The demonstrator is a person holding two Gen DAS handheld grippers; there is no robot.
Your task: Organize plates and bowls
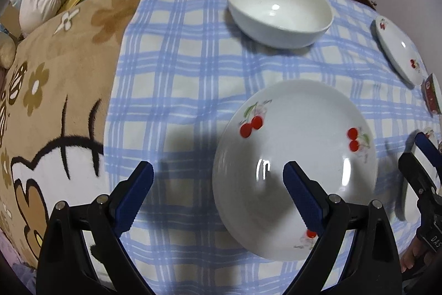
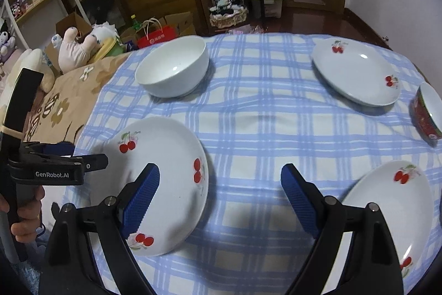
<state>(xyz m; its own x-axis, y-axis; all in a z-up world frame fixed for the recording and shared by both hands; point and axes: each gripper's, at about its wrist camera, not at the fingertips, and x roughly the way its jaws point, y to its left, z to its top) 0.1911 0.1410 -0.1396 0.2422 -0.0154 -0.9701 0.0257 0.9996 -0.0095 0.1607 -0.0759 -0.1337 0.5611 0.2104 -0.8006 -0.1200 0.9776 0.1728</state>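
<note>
Three white cherry-print plates lie on a blue checked cloth [image 2: 248, 129]: a near-left plate [image 2: 160, 184] [image 1: 298, 156], a near-right plate [image 2: 392, 209] and a far-right plate [image 2: 356, 73] [image 1: 397, 49]. A white bowl [image 2: 174, 65] [image 1: 279, 10] stands at the far left. A red patterned bowl [image 2: 426, 112] [image 1: 432, 96] sits at the right edge. My left gripper [image 1: 218, 176] is open and empty, its right finger over the near-left plate's left part. My right gripper [image 2: 221, 179] is open and empty above the cloth between the two near plates.
A tan flowered blanket [image 1: 55, 101] with a cartoon face lies left of the cloth. Plush toys [image 2: 77, 46], a red paper bag [image 2: 154, 38], boxes and shelves stand beyond the far edge. The left gripper's body [image 2: 49, 167] shows at the right wrist view's left.
</note>
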